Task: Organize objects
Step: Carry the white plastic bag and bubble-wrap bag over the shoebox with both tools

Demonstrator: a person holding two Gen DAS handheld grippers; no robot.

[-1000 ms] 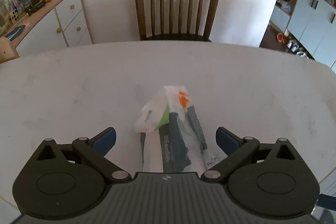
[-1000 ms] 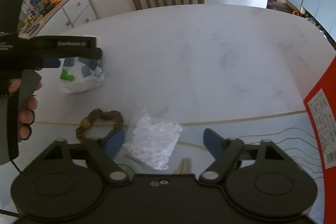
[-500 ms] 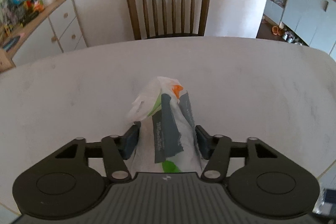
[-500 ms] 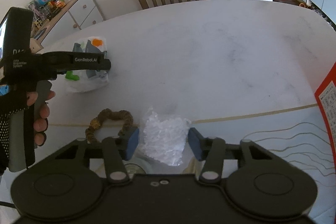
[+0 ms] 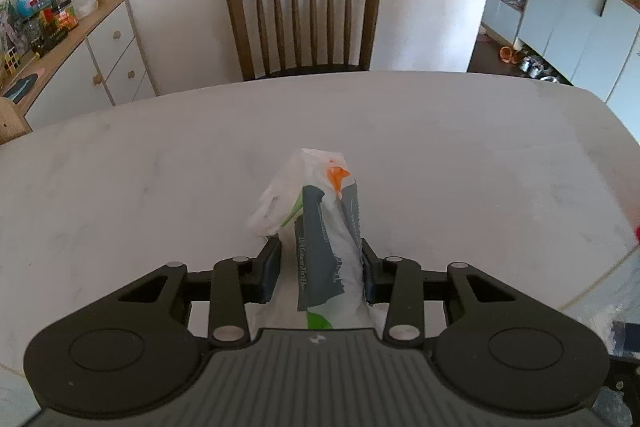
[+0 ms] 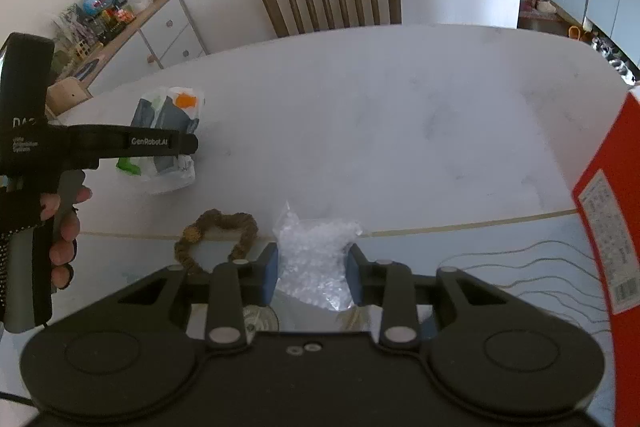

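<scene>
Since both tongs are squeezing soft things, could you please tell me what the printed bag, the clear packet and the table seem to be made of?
Printed bag: thin plastic film, white with grey, green and orange print; it crumples between the pads.
Clear packet: transparent plastic, glossy; its bubbly texture suggests bubble wrap or small pellets, which one is unclear.
Table: pale, matt, faintly veined; looks like marble or a stone-look laminate.

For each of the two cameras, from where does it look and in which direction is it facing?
Left wrist: sits on the left gripper, looks down across the table toward the chair; its fingers squeeze a printed plastic bag.
Right wrist: sits on the right gripper, same direction; its fingers squeeze a clear crinkled bag; a hand shows.
Shared: printed bag, chair, table.
</scene>
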